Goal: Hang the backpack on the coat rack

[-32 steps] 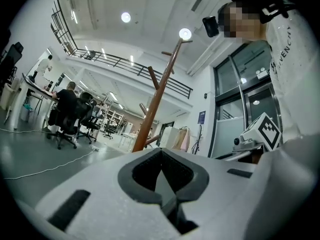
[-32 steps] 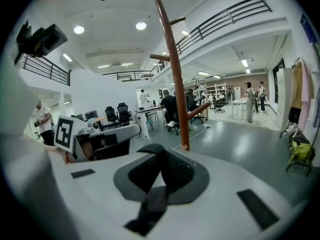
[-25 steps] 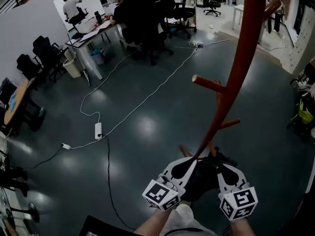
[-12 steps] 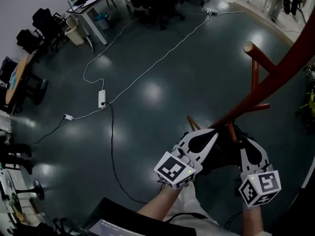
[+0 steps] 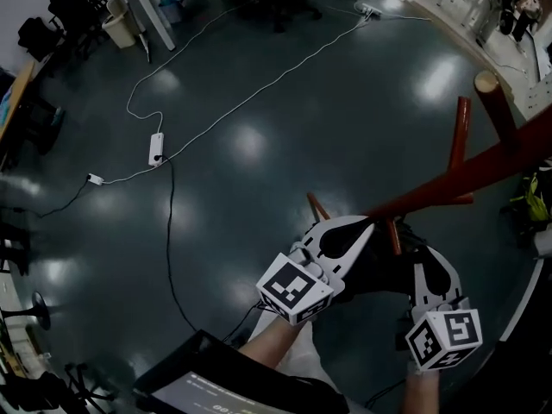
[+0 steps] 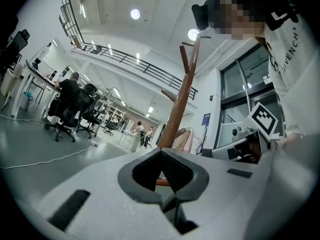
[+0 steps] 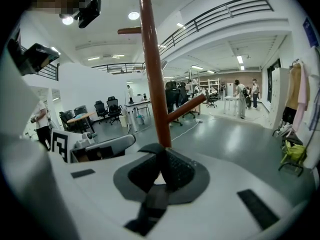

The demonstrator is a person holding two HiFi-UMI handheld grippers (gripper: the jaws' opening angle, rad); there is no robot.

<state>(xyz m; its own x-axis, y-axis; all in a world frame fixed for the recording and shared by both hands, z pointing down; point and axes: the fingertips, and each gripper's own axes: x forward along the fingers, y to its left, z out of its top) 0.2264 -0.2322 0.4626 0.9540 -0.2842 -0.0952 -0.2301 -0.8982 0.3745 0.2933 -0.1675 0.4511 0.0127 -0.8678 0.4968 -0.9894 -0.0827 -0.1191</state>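
The red-brown coat rack (image 5: 466,175) leans across the right of the head view, a bare peg (image 5: 460,132) sticking up from it. Low by its trunk the black backpack (image 5: 384,270) hangs between both grippers. My left gripper (image 5: 362,228) is shut on the backpack's left side, my right gripper (image 5: 423,261) on its right. In the right gripper view a black strap (image 7: 152,206) runs through the shut right gripper (image 7: 160,151), with the rack trunk (image 7: 154,74) just beyond. The left gripper (image 6: 161,156) is also shut, dark material in its seam, and the rack (image 6: 182,104) rises behind it.
White cables and a power strip (image 5: 156,147) lie on the dark glossy floor at left. Desks, a bin and office chairs (image 5: 129,7) stand at the far back. A dark flat object (image 5: 207,378) is at the bottom edge. A yellow-green bag (image 5: 535,201) sits at right.
The head view has tipped further down, so the rack now lies across the right side. Both grippers stay shut on the backpack low beside the trunk, shifted slightly right in view.
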